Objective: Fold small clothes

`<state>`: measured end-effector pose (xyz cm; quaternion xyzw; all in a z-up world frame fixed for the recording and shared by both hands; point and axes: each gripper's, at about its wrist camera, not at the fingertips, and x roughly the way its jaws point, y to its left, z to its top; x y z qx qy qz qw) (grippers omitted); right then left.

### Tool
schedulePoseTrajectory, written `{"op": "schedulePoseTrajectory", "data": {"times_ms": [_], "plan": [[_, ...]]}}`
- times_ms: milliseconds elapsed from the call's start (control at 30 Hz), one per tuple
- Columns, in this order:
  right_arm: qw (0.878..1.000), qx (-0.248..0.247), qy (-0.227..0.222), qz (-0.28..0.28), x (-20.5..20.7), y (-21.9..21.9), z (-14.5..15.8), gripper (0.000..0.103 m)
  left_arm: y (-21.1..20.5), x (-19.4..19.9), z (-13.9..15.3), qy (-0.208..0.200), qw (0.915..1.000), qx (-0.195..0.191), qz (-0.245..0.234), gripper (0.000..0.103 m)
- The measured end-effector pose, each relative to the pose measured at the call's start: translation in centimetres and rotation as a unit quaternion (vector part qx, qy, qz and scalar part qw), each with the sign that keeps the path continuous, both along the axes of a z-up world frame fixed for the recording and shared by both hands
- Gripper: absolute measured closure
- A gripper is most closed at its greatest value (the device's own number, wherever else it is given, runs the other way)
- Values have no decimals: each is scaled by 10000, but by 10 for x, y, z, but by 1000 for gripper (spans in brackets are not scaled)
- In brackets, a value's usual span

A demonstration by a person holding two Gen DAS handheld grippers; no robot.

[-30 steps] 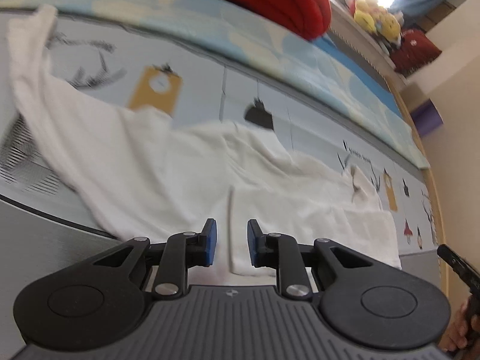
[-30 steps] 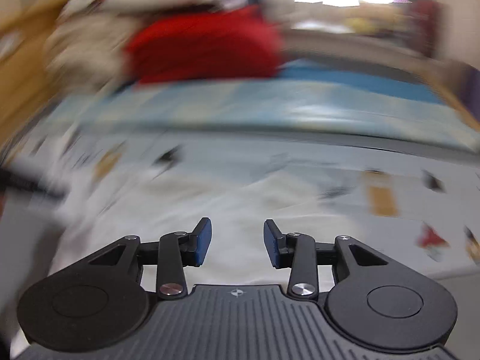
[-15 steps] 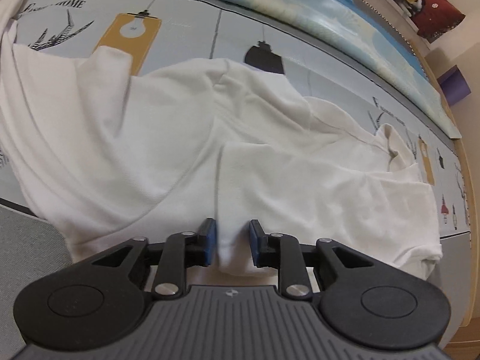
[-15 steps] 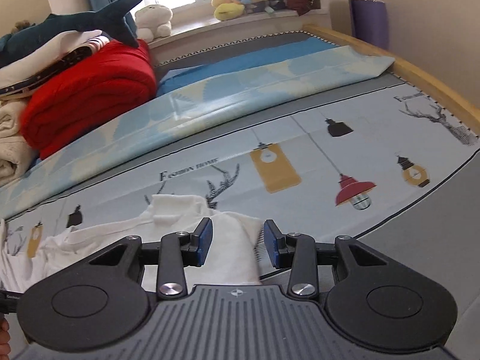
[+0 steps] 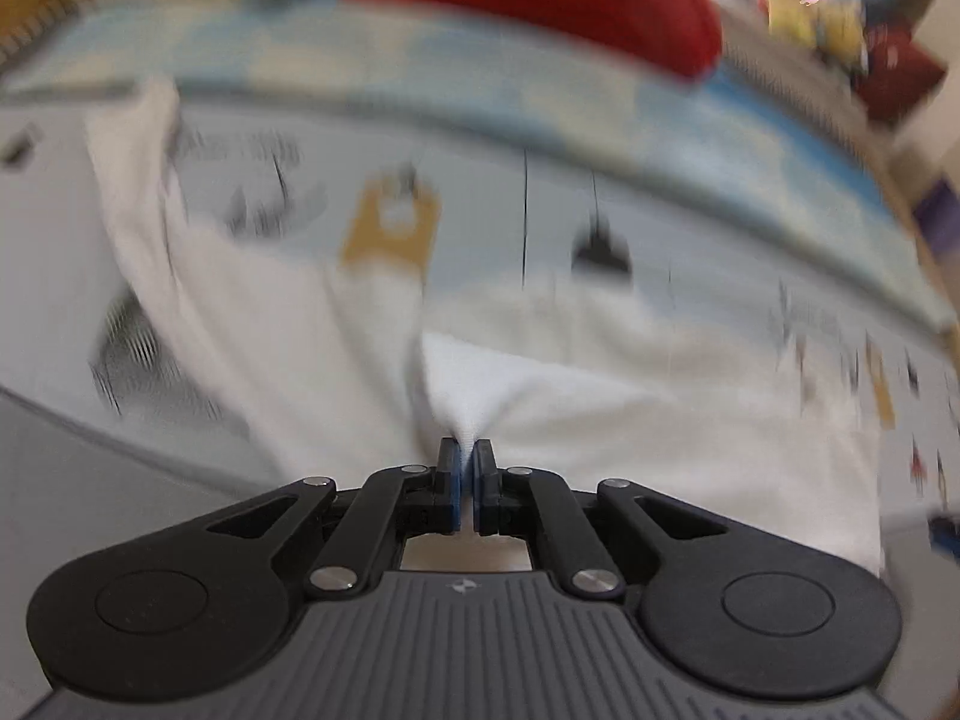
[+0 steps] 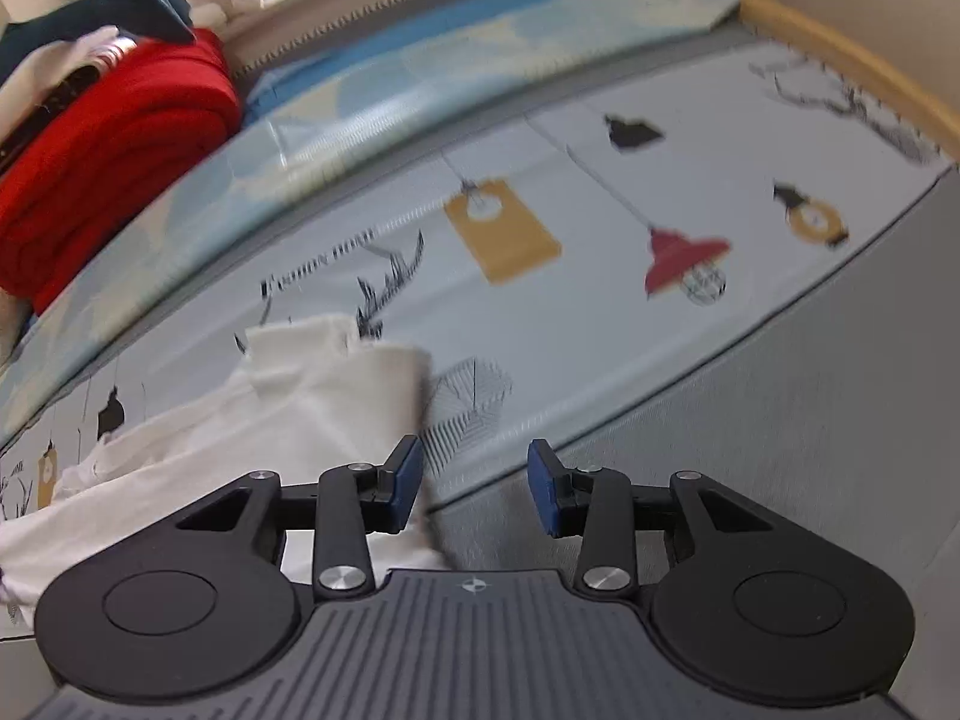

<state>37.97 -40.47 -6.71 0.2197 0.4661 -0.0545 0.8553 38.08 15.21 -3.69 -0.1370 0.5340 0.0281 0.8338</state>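
Observation:
A small white garment [image 5: 600, 420] lies spread on the printed bed sheet [image 5: 492, 222]. My left gripper [image 5: 466, 450] is shut on a pinch of its near hem, and the cloth rises in a cone from the blue pads. In the right wrist view the same white garment [image 6: 312, 396] lies at the left, its side edge running down past the left pad. My right gripper [image 6: 474, 480] stands open just above the sheet; the garment's edge lies beside its left fingertip [image 6: 408, 474], and the gap shows sheet and grey border.
A red folded blanket [image 6: 102, 168] and a dark plush shark [image 6: 114, 18] sit at the back of the bed. A pale blue quilt [image 5: 420, 90] runs along behind the sheet. The wooden bed frame [image 6: 840, 72] curves at the right. Grey bedding [image 6: 780, 420] lies in front.
My left gripper closed on the garment's hem and lifted it, so the view tilted up toward the pillows. My right gripper came down lower by the garment's right edge, jaws unchanged.

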Motion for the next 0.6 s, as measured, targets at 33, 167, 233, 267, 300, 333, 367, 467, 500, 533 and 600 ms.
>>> {"op": "schedulePoseTrajectory", "data": {"times_ms": [33, 167, 233, 267, 300, 333, 367, 467, 500, 533, 600], "plan": [[9999, 65, 67, 50, 1, 3, -4, 62, 1, 1, -4, 101, 9999, 44, -34, 98], [9987, 248, 242, 380, 7, 21, -18, 62, 4, 0, 4, -160, 9992, 275, 229, 97], [9978, 327, 298, 490, 10, 31, -23, 61, 5, -2, 3, -154, 9992, 327, 143, 97], [9975, 376, 327, 492, 12, 35, -25, 59, 4, -1, 1, -128, 9992, 367, 103, 97], [9973, 420, 363, 477, 13, 38, -27, 56, 5, -1, 0, -99, 9992, 390, 73, 97], [9970, 468, 409, 456, 15, 40, -30, 56, 1, 2, 0, -91, 9992, 396, 63, 97], [9967, 508, 467, 423, 17, 42, -33, 56, 1, 1, -1, -107, 9992, 394, 57, 97], [9959, 600, 621, 265, 20, 45, -42, 56, 1, -2, 2, -139, 9992, 372, -8, 97], [9958, 590, 668, 224, 21, 46, -45, 56, 1, -3, 0, -145, 9992, 361, -20, 97], [9955, 555, 739, 202, 21, 47, -48, 56, 2, -3, 0, -150, 9993, 348, -25, 95], [9936, 429, 1012, 242, 19, 49, -52, 58, 4, -4, -2, -129, 9993, 340, -33, 94]]}}
